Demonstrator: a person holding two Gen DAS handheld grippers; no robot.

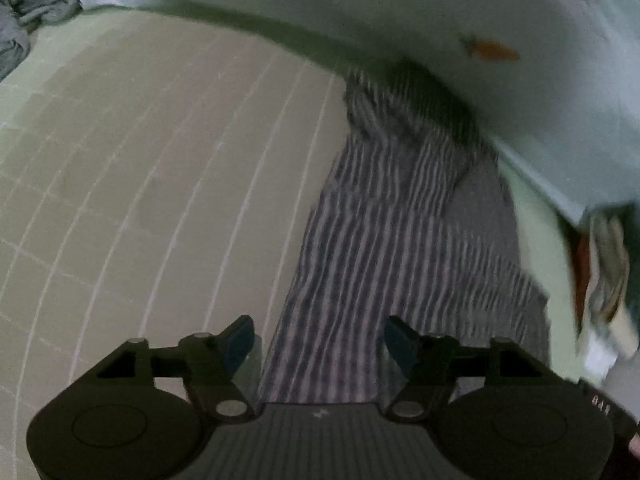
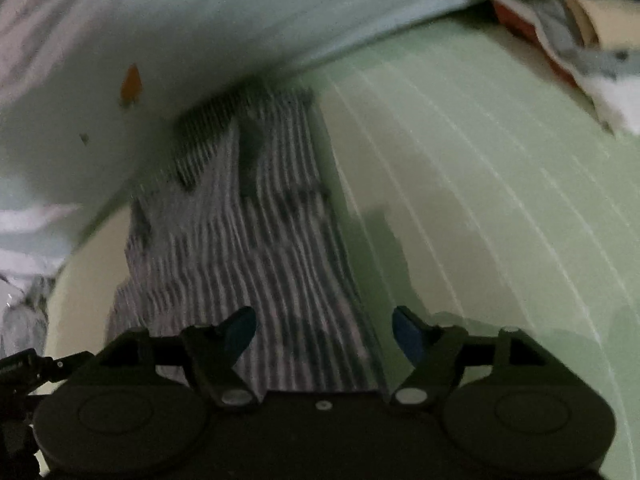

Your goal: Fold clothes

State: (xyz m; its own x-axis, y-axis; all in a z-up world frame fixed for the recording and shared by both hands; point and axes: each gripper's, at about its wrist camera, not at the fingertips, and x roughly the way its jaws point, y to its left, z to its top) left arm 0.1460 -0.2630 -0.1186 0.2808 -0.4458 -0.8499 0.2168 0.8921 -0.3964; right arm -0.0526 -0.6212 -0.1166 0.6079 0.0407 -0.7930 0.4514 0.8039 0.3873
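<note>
Striped garment (image 1: pixel 384 216): thin grey cloth with wavy dark and pale stripes, laid as a long narrow strip on the green gridded mat (image 1: pixel 140 184), far end rumpled under a pale sheet (image 1: pixel 500 8). Left gripper (image 1: pixel 319 340) and right gripper (image 2: pixel 324 334) were spread above its near end, nothing pinched. Bare mat was seen beside both long edges.

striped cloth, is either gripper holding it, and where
Neither. Left gripper and right gripper are open above the striped cloth.
</note>
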